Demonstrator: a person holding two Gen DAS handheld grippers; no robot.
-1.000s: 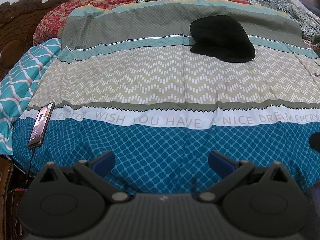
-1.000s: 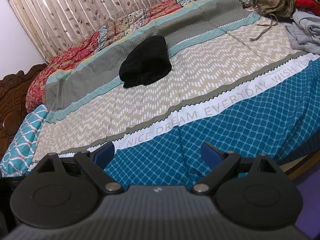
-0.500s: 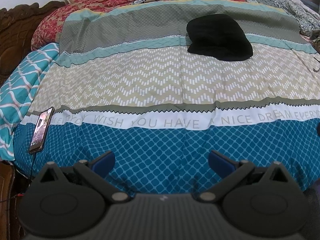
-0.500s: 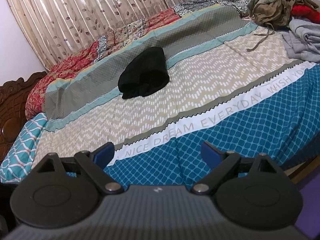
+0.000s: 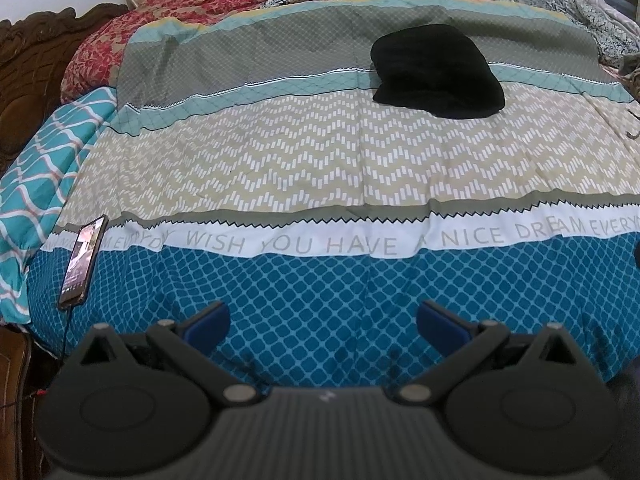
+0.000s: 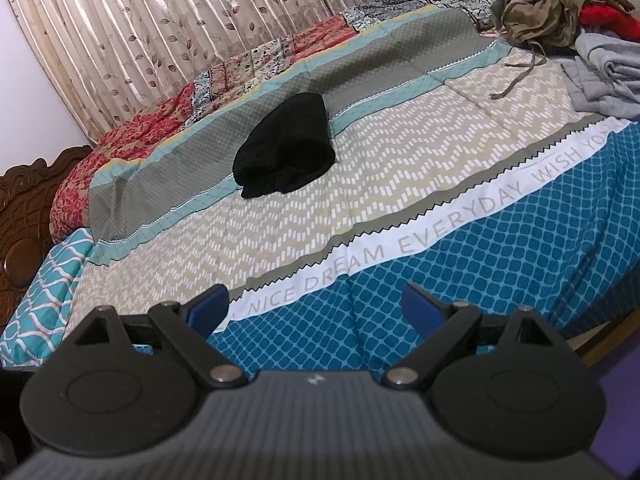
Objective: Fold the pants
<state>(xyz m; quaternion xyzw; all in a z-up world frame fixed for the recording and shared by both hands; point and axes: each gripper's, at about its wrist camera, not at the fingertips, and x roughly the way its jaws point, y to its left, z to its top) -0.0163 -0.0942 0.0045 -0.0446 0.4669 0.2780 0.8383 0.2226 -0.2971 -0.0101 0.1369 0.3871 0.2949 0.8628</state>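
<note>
I am in a home bedroom: a wide bed under a striped, patterned bedspread [image 5: 304,184] printed with words, a carved dark wooden headboard [image 6: 20,208], beige leaf-print curtains [image 6: 160,32], and a heap of loose clothes [image 6: 568,12].

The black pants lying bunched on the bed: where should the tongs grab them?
Probably the near edge of the black pants, from the front and above: that edge lies low on the bedspread with loose folds to pinch, while the far part mounds up.
</note>
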